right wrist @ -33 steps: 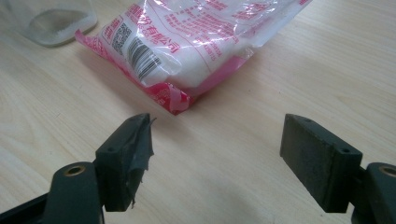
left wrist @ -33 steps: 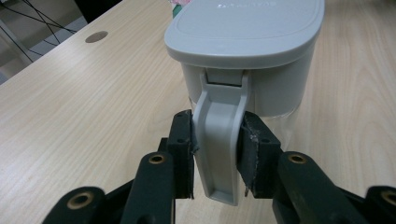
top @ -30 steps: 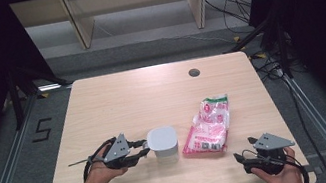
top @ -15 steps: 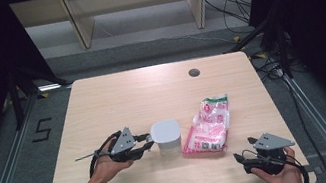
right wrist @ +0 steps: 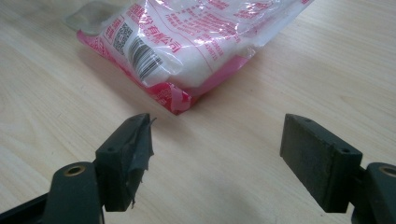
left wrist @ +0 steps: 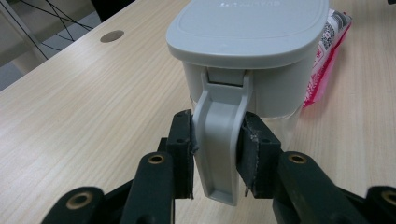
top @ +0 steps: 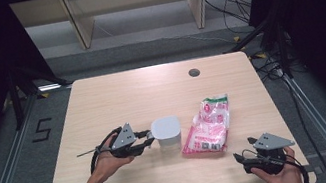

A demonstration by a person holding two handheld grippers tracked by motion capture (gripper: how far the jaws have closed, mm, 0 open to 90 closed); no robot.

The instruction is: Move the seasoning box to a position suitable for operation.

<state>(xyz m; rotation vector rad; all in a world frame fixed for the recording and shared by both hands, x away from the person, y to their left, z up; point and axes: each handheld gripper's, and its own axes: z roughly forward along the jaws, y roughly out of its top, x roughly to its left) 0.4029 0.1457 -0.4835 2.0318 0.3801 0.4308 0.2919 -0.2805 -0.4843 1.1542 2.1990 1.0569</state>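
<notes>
A grey lidded container stands upright in the middle of the wooden table. My left gripper reaches it from the left. In the left gripper view the two pads of the left gripper press on either side of the container's grey handle, below the lid. A pink and clear bag of white grains lies flat just right of the container. My right gripper rests near the front right corner. In its own view the right gripper is open, with the bag's corner a little ahead of it.
A round cable hole sits near the table's far edge. Shelving legs and cables stand on the floor beyond the table. Bare wood lies left of and behind the container.
My left gripper has slid a little to the right, and the container has shifted slightly right and away with it. The right gripper has kept still.
</notes>
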